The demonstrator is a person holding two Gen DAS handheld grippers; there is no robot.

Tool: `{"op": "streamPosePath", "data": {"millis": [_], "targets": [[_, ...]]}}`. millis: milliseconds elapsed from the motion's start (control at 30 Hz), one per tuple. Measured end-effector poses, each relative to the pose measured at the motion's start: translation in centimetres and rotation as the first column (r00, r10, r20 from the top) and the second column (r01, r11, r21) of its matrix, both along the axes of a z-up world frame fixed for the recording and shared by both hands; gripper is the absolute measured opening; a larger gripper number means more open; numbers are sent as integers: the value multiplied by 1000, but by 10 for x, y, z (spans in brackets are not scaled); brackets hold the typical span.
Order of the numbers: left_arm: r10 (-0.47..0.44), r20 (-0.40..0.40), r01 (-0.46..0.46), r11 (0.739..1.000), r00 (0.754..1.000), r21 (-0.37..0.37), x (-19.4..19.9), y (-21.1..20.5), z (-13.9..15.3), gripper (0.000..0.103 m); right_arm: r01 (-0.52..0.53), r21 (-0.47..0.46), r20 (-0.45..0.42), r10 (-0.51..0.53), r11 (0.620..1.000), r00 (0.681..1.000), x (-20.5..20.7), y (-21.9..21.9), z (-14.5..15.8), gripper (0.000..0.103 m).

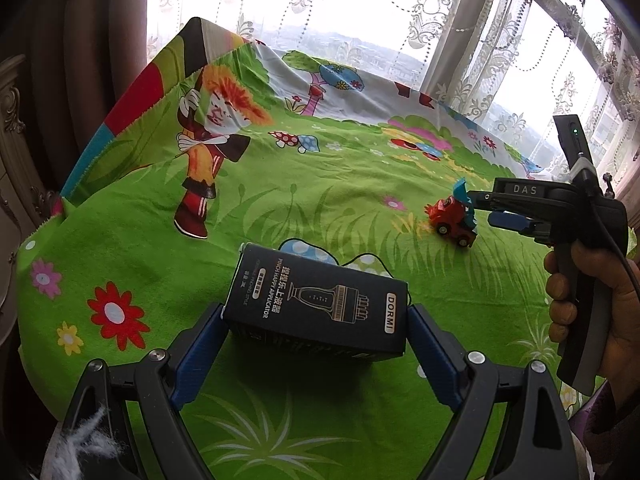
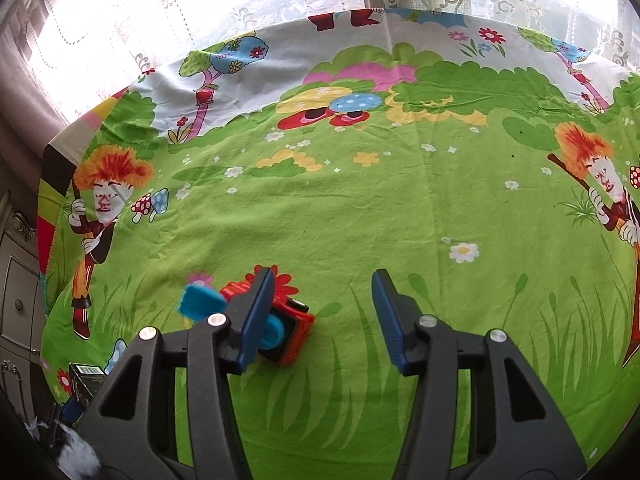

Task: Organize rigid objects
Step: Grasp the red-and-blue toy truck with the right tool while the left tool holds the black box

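Left gripper (image 1: 316, 332) astride dark box (image 1: 316, 312)

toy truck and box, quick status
Left gripper shut on dark box. Right gripper open, toy truck beside its left finger, not between. Nothing blocking.

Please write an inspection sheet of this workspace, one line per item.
Surface: cartoon-print green cloth, wrinkled at the far edge.
Job's things: dark DORMI box; red toy truck with blue parts.
Clutter: nothing seen.
Grippers: left gripper shut on the box; right gripper open, truck outside its jaws.
Cables: black cable on the right gripper.
Surroundings: lace curtain, carved cabinet.
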State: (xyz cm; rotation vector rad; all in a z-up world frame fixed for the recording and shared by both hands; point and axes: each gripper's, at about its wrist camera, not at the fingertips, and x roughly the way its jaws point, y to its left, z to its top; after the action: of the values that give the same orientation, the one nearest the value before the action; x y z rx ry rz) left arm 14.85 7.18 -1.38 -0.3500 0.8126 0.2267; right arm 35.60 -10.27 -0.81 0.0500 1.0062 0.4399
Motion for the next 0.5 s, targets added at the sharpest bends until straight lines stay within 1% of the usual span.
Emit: {"op": "streamPosePath", "data": {"millis": [100, 200, 267, 367, 500], "targets": [[-1, 2, 1, 1000, 1000, -3, 0, 0, -1, 90, 24, 29, 24, -24, 999, 999, -4, -14, 6, 55], [-6, 6, 6, 1000, 1000, -5, -1, -1, 0, 90, -22, 16, 60, 21, 1000, 998, -15, -19, 11, 55], [-10, 7, 10, 1000, 1000, -8, 0, -1, 0, 90, -93, -9, 98, 94, 996, 991, -26, -15, 15, 55], [-14, 7, 14, 1000, 1000, -8, 0, -1, 0, 90, -207, -83, 158, 218, 975, 963, -44, -1, 19, 55], [-15, 7, 15, 1000, 1000, -9, 1, -2, 0, 90, -288, -111, 183, 305, 951, 935, -49, 20, 17, 54]]}}
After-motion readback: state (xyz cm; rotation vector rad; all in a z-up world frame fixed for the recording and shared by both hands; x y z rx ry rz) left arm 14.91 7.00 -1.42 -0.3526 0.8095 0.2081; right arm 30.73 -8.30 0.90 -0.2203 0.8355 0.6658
